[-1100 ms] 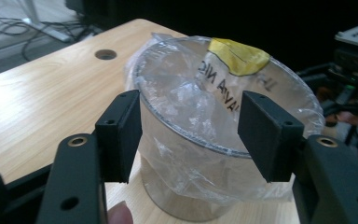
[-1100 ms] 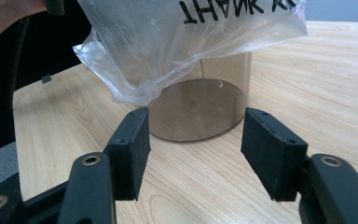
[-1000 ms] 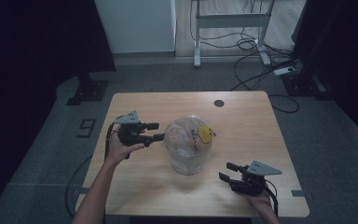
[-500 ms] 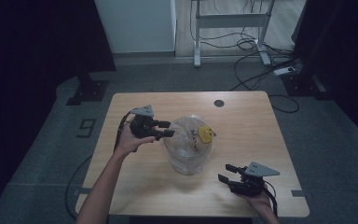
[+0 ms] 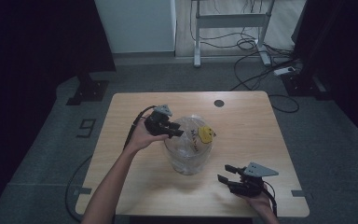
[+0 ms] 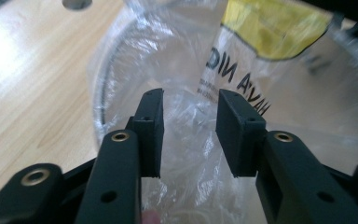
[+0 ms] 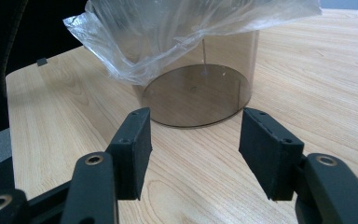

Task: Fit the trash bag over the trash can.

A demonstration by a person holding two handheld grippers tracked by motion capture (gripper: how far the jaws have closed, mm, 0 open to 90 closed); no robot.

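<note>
A clear plastic bag (image 5: 192, 140) is being draped in and over a clear round container (image 5: 186, 158) that is standing upright near the middle of the wooden table (image 5: 121, 154). The left gripper (image 5: 170, 129) is being held at the bag's upper edge, on the side nearest the person's left hand (image 5: 142, 137). In the left gripper view its jaws are being kept partly apart, having just been closing, and crumpled film of the bag (image 6: 191, 116) is being taken into the gap between the two pads; whether the pads are pressing on the film cannot be told, though a gap is being seen at each pad. Beyond the jaws, the bag's printed lettering and a yellow patch (image 6: 275, 28) are being shown, with the container's rim curving to the left of the left-hand jaw. The right gripper (image 5: 228, 175) is being rested low over the table at the near right, well apart from the container, in the person's right hand (image 5: 258, 200). In the right gripper view its jaws are being held wide open with nothing between them; straight ahead of them and beyond their tips, the container's base (image 7: 196, 95) is being seen on the table, with the bag's loose edge (image 7: 135, 46) hanging above and over its wall.
</note>
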